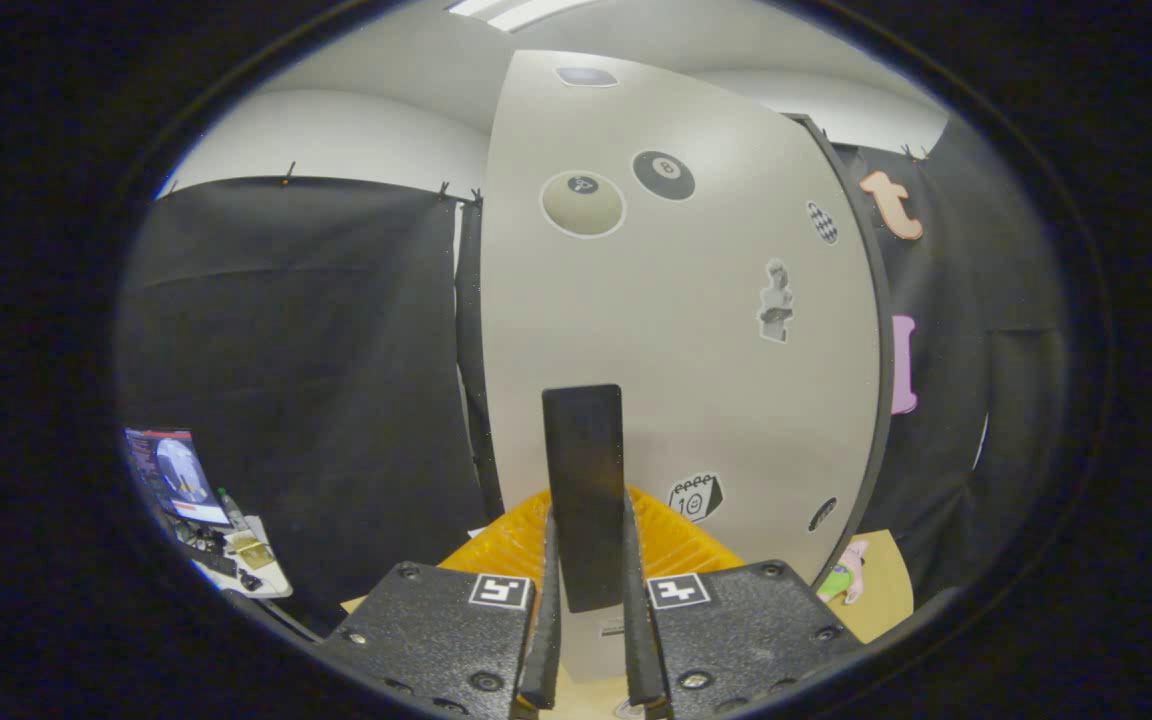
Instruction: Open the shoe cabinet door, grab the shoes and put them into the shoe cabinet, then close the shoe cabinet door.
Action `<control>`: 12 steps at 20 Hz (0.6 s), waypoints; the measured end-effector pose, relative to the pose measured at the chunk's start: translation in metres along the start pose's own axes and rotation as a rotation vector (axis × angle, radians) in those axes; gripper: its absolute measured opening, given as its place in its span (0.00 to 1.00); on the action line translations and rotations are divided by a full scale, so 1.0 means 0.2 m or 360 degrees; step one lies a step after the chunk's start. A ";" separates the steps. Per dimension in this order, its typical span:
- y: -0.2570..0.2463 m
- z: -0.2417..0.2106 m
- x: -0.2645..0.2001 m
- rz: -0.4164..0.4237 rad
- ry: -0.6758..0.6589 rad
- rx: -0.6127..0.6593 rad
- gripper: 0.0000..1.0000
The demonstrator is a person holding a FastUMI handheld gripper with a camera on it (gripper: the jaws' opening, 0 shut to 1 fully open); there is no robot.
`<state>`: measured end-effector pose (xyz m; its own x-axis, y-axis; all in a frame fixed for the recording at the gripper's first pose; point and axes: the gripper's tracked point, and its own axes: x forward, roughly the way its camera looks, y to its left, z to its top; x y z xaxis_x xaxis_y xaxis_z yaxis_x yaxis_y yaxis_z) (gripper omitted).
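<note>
The shoe cabinet door [696, 330] is a tall pale panel with several stickers, standing right in front of me. Its black upright handle [583, 470] rises from between my fingers. My gripper [591, 640] is shut on the lower end of that handle, one finger [544, 640] pressed on each side. A ribbed yellow shape [681, 545] shows low behind the handle; I cannot tell what it is. Past the door's dark right edge, a small pink and green object [844, 575], possibly a shoe, lies on a tan surface [886, 590].
Black cloth [296, 380] hangs to the left of the door and more of it to the right. Low at the far left, a small table [256, 575] carries a lit screen [176, 475], a bottle and clutter.
</note>
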<state>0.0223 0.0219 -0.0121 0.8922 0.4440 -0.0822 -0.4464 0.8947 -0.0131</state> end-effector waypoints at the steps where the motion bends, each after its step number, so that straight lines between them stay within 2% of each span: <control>1: -0.02 0.01 -0.05 -0.0003 -0.0004 0.0007 0.28; 4: -0.09 0.00 -0.17 -0.0030 -0.0021 -0.0019 0.28; 7: -0.15 -0.02 -0.32 -0.0111 -0.0043 -0.0052 0.27; 12: -0.28 -0.03 -0.49 -0.0229 -0.0082 -0.0003 0.25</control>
<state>-0.0405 -0.0727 -0.0083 0.9494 0.3129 -0.0283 -0.3136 0.9493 -0.0231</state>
